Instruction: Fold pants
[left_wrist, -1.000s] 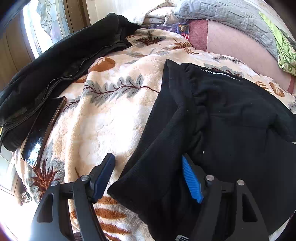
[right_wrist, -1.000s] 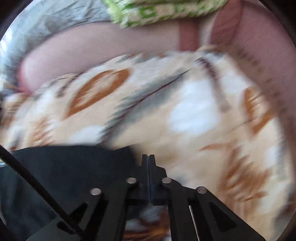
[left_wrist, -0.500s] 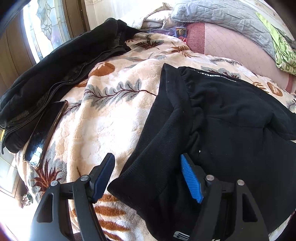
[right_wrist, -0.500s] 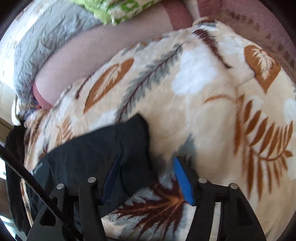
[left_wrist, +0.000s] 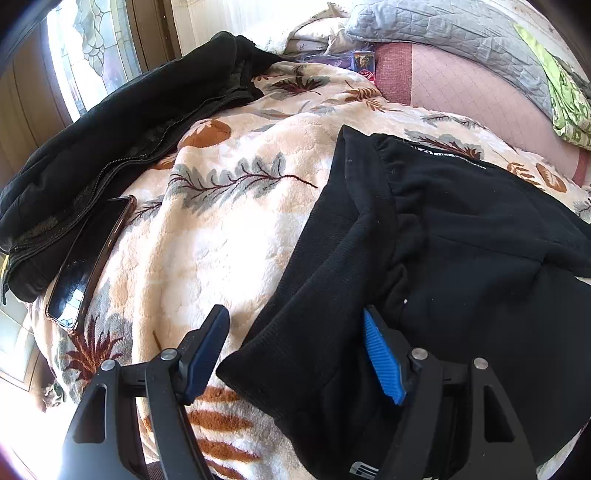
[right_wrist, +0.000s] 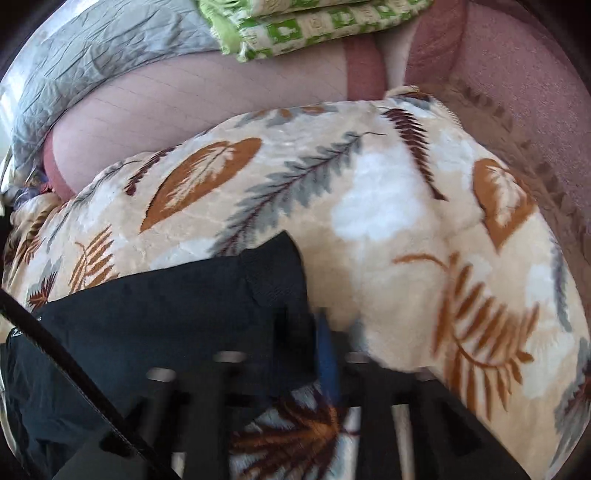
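Black pants (left_wrist: 461, 236) lie folded on a cream leaf-print blanket (left_wrist: 221, 236). My left gripper (left_wrist: 295, 350) is open, its blue pads either side of a ribbed cuff corner (left_wrist: 295, 354) without pinching it. In the right wrist view the pants (right_wrist: 155, 310) fill the lower left, with a cuff corner (right_wrist: 280, 266) near the middle. My right gripper (right_wrist: 314, 354) is blurred by motion; its jaws look nearly together at the cuff's edge, and I cannot tell if they hold cloth.
A black zip jacket (left_wrist: 110, 147) and a phone (left_wrist: 88, 262) lie at the blanket's left. A grey quilted pillow (left_wrist: 443, 29) and a green patterned cloth (right_wrist: 314, 26) sit at the back over a pink sheet (right_wrist: 221, 103).
The right gripper was shut a second ago, opened over the cuff corner, and is now closing on it while moving. The left gripper stays open and has barely moved.
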